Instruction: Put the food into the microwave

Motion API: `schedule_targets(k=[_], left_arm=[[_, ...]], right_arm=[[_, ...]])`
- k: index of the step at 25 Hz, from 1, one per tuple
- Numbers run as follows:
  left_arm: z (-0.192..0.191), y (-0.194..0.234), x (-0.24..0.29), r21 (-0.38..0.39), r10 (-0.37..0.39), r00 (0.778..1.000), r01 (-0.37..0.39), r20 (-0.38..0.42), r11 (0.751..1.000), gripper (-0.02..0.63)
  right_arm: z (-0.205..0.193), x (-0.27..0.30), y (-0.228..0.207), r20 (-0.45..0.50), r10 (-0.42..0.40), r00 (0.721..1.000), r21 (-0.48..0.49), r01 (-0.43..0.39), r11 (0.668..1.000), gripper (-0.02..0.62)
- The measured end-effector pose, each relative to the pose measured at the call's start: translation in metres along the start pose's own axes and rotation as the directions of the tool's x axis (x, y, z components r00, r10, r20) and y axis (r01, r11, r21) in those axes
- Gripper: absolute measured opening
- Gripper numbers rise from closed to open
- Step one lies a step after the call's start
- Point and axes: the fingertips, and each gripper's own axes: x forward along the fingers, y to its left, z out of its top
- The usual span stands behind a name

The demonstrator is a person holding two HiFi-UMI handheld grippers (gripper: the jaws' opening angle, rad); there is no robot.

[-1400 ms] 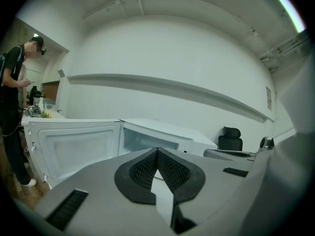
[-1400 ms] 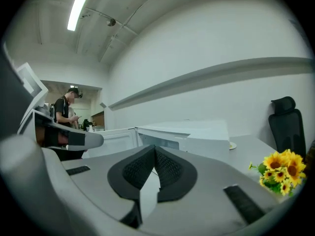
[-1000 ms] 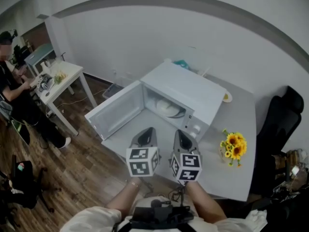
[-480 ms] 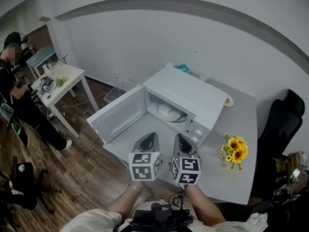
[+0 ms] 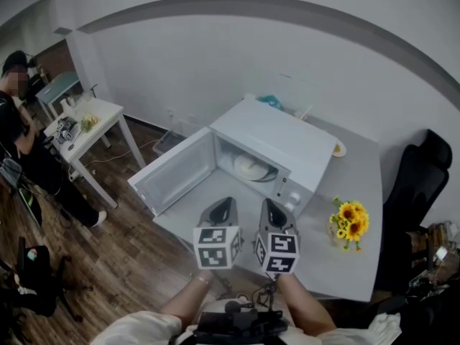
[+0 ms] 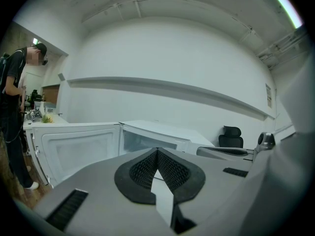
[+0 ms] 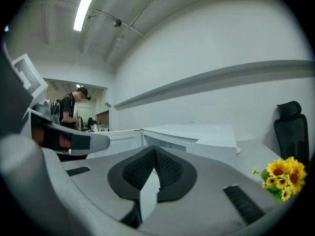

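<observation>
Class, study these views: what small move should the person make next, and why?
Probably move the left gripper to the open door and push it shut. A white dish sits inside the microwave, the door hangs wide open on the left, and the right gripper, like the left, is empty with jaws together.
</observation>
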Motion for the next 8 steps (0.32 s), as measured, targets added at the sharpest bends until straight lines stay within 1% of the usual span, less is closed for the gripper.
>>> schedule_targets(k=[8], left_arm=[[0.0038, -0.0031, -0.0005, 0.005, -0.006, 1.000, 0.006, 0.004, 1.000, 0.009]], right_arm=[[0.0034, -0.0006, -0.0037, 0.001, -0.019, 1.000, -0.002, 0.019, 1.000, 0.012]])
